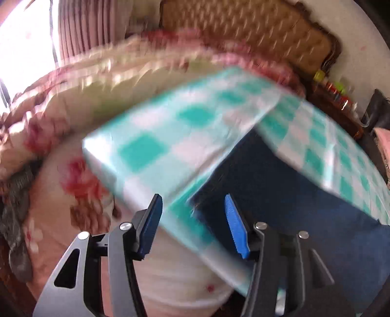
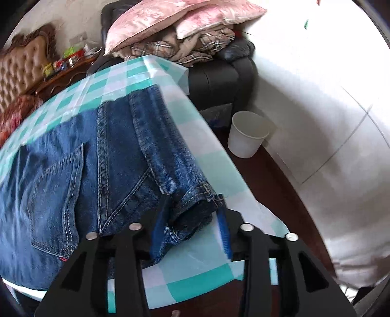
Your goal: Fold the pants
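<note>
Blue jeans point(image 2: 102, 156) lie on a table with a teal-and-white checked cloth point(image 2: 209, 161), a leg folded over the seat so its hem end point(image 2: 195, 204) lies near the front right corner. My right gripper point(image 2: 192, 226) is open, its fingers on either side of that hem end, at the cloth. In the blurred left wrist view the jeans point(image 1: 280, 185) show as a dark blue patch on the checked cloth point(image 1: 170, 136). My left gripper point(image 1: 192, 224) is open and empty above the table's corner, beside the jeans' edge.
A floral bedspread point(image 1: 80, 102) and a tufted headboard point(image 1: 243, 31) lie beyond the table. A black armchair point(image 2: 219, 75) piled with pink pillows point(image 2: 170, 22) stands behind the table. A white bucket point(image 2: 248, 136) stands on the dark floor to the right.
</note>
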